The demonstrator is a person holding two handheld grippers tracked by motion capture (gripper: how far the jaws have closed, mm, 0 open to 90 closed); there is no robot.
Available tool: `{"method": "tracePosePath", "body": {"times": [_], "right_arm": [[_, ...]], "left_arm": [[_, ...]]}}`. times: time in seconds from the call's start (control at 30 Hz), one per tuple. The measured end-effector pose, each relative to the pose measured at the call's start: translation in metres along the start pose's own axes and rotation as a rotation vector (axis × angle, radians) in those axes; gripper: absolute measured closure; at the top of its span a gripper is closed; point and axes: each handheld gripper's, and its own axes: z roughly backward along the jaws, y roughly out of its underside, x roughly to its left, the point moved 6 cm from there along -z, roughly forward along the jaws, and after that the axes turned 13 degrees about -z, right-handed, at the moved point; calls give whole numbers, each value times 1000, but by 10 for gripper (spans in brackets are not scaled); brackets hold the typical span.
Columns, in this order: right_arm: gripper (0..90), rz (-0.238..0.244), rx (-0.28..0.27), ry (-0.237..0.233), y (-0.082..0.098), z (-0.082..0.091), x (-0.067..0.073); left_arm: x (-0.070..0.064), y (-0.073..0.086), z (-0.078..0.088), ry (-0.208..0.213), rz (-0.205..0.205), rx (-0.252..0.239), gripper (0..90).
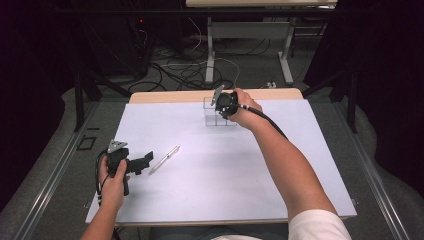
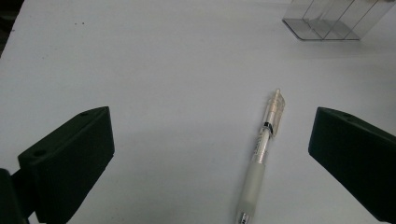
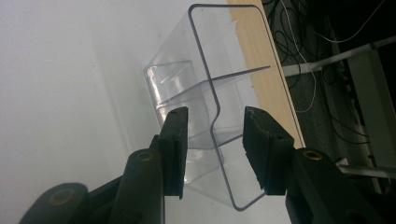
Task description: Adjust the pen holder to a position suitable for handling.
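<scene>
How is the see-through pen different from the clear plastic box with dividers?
The see-through plastic pen is long and thin; the clear plastic box with dividers is wide and hollow, split into compartments. The pen lies flat on the white table, while the box stands up near the far edge. The pen lies in front of the open left gripper, untouched; the box has a wall between the right gripper jaws. Both are transparent.
</scene>
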Motion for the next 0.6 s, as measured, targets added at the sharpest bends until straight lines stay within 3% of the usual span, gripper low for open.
{"method": "tracePosePath", "body": {"times": [0.07,0.37,0.5,0.6], "right_arm": [[606,25,-21,-5,-2,-5,-1],[614,42,3,-20,-3,-15,3],[619,26,6,-24,-3,-17,2],[627,47,4,-31,-5,-19,2]], "left_arm": [[0,0,0,1,-1,3,2],[0,0,0,4,2,4,2],[0,0,0,5,0,4,2],[0,0,0,6,0,6,2]]}}
